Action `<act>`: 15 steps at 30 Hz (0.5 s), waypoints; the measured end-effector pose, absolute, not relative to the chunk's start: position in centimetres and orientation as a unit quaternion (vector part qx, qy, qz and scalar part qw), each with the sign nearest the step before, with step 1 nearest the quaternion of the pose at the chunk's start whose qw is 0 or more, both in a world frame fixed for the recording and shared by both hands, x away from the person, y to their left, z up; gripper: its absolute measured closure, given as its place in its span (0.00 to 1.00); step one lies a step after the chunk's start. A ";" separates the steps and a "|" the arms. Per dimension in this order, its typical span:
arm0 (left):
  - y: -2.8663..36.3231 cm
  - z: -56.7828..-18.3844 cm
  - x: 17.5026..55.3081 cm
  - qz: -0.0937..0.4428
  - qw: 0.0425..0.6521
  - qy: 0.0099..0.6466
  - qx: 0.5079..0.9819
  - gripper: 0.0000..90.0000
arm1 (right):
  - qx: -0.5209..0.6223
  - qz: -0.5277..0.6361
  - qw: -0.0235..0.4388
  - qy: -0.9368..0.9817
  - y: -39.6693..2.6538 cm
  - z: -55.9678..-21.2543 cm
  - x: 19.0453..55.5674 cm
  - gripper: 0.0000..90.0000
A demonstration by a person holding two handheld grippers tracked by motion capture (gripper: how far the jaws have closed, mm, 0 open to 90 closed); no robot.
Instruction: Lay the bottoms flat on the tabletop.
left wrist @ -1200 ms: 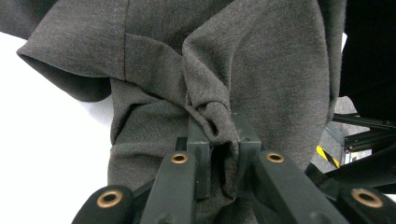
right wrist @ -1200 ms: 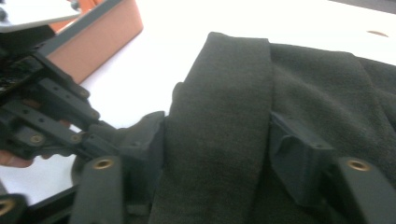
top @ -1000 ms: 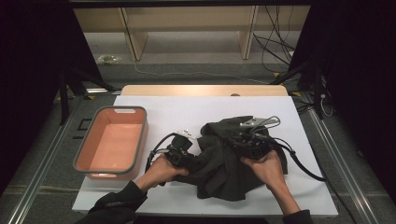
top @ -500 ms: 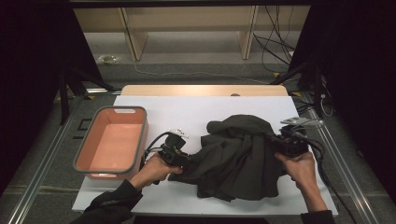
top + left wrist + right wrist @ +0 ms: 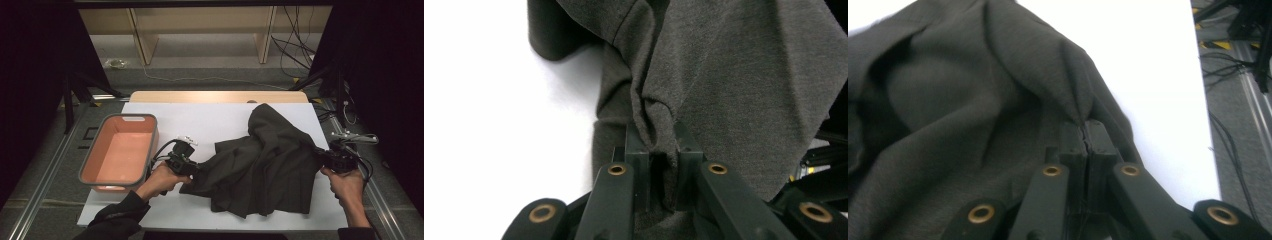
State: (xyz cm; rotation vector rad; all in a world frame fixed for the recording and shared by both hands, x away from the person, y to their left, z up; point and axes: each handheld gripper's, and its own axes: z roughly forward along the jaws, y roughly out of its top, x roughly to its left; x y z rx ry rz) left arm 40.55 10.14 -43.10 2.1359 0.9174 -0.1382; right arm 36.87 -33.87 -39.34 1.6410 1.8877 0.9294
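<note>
The dark cloth (image 5: 265,165) lies on the white table (image 5: 210,120), stretched between the two grippers. The left gripper (image 5: 192,169) pinches a bunched bit of its left edge; in the left gripper view the cloth (image 5: 704,90) is squeezed between the jaws. The right gripper (image 5: 320,156) pinches the right edge, its jaws tight together on a thin fold of cloth (image 5: 998,100). The cloth is dark grey, soft and wrinkly, with one corner pointing up toward the far side. An orange tub (image 5: 90,165) with a grey rim sits just left of the left gripper.
</note>
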 end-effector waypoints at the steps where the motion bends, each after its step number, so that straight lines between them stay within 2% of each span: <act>1: 10.3 -43.0 40.6 -0.053 0.397 0.365 0.841 0.90 | 0.599 0.335 0.236 0.688 -34.0 -39.4 36.8 0.99; 15: 12.6 -42.1 40.0 -0.031 0.402 0.372 0.836 0.91 | 0.616 0.321 0.217 0.686 -35.5 -40.6 35.0 0.99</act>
